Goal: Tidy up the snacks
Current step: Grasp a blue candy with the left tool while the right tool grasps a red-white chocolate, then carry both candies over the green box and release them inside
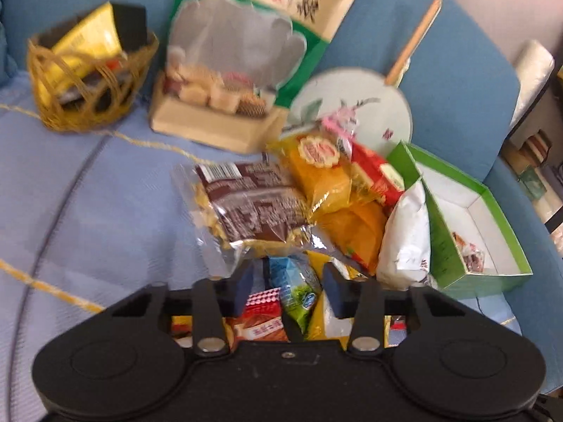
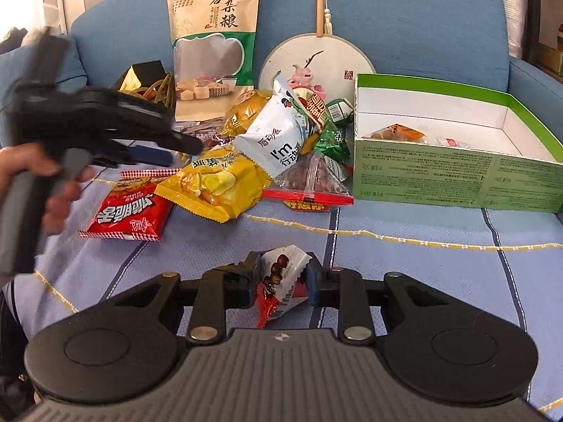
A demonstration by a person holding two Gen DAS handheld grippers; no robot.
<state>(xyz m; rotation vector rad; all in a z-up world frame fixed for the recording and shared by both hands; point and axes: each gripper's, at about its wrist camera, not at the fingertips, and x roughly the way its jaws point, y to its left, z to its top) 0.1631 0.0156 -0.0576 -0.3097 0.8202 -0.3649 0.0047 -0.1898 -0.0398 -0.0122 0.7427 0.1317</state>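
Observation:
A pile of snack packets (image 2: 246,161) lies on a blue couch seat beside an open green box (image 2: 457,161). My right gripper (image 2: 281,281) is shut on a small red and white snack packet (image 2: 279,285), held above the seat in front of the pile. My left gripper (image 1: 288,281) hovers over the pile with its jaws apart around a blue and green packet (image 1: 299,292); it also shows in the right wrist view (image 2: 165,151) at the left. The green box (image 1: 475,232) holds two or three small snacks (image 2: 397,133).
A large grain bag (image 2: 214,42) and a round painted fan (image 2: 316,63) lean on the couch back. A woven basket (image 1: 88,81) with yellow and black packs sits at the left. A brown packet (image 1: 253,204) and a white pouch (image 1: 408,235) lie in the pile.

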